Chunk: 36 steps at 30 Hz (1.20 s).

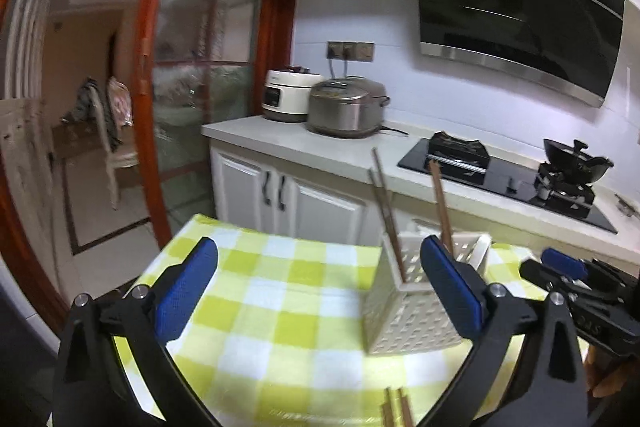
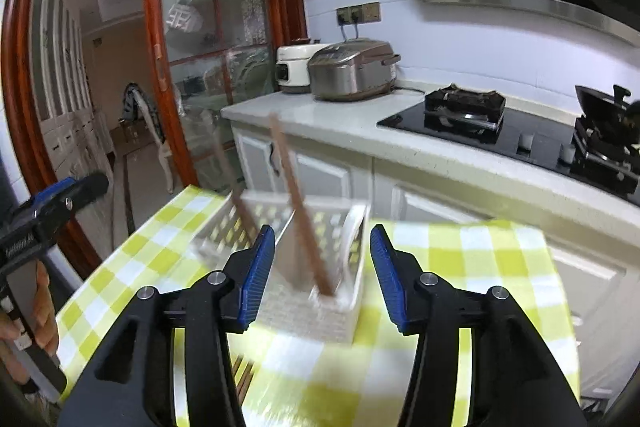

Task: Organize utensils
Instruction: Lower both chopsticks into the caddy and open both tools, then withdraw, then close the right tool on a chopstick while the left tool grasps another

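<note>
A white perforated utensil holder (image 1: 404, 311) stands on the yellow-green checked tablecloth (image 1: 280, 291). Brown chopsticks (image 1: 386, 211) lean upright in it. More chopsticks (image 1: 396, 409) lie on the cloth at the bottom edge. My left gripper (image 1: 320, 283) is open and empty, with its right finger in front of the holder. In the right wrist view the holder (image 2: 320, 267) lies just beyond my open, empty right gripper (image 2: 322, 267), with a chopstick (image 2: 298, 203) leaning in it. Loose chopsticks (image 2: 244, 375) lie under its left finger. Each gripper shows in the other's view, the right one (image 1: 568, 267) and the left one (image 2: 68, 195).
A kitchen counter (image 1: 320, 147) stands behind the table with two rice cookers (image 1: 344, 107), a black gas hob (image 1: 500, 175) and a wok (image 1: 576, 159). A range hood (image 1: 520, 7) hangs above. A red-framed glass door (image 1: 192, 67) is on the left.
</note>
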### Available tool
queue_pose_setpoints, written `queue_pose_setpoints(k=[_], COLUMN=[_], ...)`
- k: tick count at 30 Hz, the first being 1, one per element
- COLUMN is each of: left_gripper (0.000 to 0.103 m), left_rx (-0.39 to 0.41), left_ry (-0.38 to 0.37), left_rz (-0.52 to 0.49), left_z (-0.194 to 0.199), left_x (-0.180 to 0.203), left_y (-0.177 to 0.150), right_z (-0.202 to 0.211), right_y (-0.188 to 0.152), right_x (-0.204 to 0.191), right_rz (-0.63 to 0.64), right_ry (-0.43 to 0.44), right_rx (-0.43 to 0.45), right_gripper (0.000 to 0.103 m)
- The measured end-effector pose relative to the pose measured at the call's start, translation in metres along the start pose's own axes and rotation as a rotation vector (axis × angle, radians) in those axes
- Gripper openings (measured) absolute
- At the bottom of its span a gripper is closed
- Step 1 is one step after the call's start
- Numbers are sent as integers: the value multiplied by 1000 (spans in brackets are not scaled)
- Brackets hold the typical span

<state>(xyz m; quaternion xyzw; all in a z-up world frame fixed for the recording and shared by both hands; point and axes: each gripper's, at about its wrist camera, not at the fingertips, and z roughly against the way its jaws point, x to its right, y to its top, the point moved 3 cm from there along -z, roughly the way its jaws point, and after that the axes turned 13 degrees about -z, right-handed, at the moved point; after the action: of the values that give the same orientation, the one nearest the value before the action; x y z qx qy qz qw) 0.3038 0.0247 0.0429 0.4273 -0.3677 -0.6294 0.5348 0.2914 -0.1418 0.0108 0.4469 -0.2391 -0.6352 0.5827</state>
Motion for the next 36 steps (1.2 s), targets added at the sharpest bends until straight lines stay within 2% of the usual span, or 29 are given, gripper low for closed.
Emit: queue_pose_setpoints(k=[5, 12, 14, 18, 23, 31, 36], left_gripper=[98, 98, 98, 98, 98, 98, 98], left_rx=[-40, -161, -193, -248, -244, -254, -256], left_ry=[19, -42, -39, -32, 19, 35, 34], left_rz=[-19, -25, -21, -24, -49, -64, -42], left_z=[18, 33, 35, 34, 35, 36, 37], left_x=[-2, 9, 11, 11, 7, -4, -11], left_y=[-35, -90, -106, -132, -144, -149, -153], right_z=[2, -13, -15, -16, -21, -32, -37], right_y=[-50, -111, -125, -140, -152, -160, -163], right_x=[-2, -8, -12, -20, -29, -37, -40], right_rz=[-27, -63, -63, -43, -17, -18, -4], right_ry=[-11, -44, -48, -49, -55, -58, -98], right_rx=[-52, -200, -236, -272, -305, -346, -356], right_gripper=[48, 49, 44, 38, 28, 27, 23])
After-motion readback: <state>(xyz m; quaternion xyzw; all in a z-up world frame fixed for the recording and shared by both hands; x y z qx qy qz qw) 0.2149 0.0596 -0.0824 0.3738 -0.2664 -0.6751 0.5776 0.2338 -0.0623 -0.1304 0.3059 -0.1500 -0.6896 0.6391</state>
